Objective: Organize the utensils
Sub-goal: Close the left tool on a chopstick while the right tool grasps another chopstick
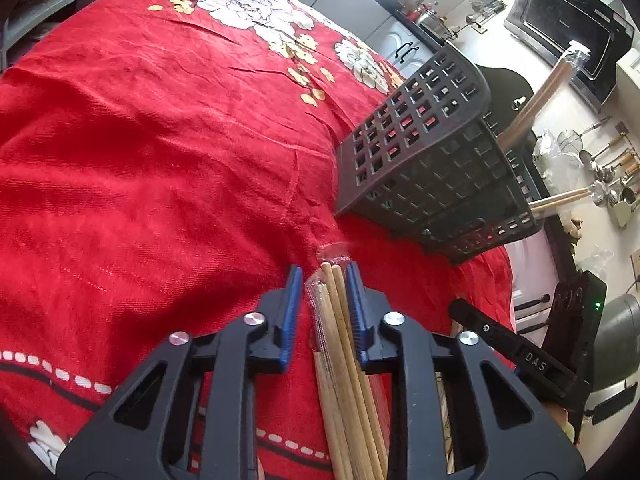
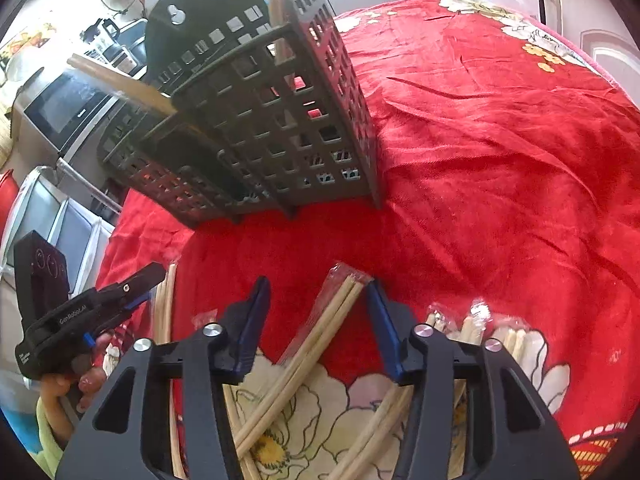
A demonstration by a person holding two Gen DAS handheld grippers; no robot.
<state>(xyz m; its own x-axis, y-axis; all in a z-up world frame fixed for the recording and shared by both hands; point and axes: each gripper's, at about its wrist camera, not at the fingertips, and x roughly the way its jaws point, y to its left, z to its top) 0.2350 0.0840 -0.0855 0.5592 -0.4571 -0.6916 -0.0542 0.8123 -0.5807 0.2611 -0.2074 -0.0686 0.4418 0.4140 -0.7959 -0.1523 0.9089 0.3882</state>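
Chopsticks (image 1: 340, 320), perhaps four, between left claw (image 1: 323, 280)

You are working over a table spread with a red cloth (image 1: 152, 152) printed with white and yellow flowers. Beyond it run white cabinets with black handles (image 2: 544, 2), and a countertop carrying a black microwave oven (image 1: 568, 28). Bright daylight floods the far counter.

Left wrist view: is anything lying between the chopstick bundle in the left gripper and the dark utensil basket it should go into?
Nothing visible does. Between the wrapped chopstick bundle in the left gripper and the dark basket lies only bare red tablecloth. The basket already holds a few wooden sticks, leaning out of its top.
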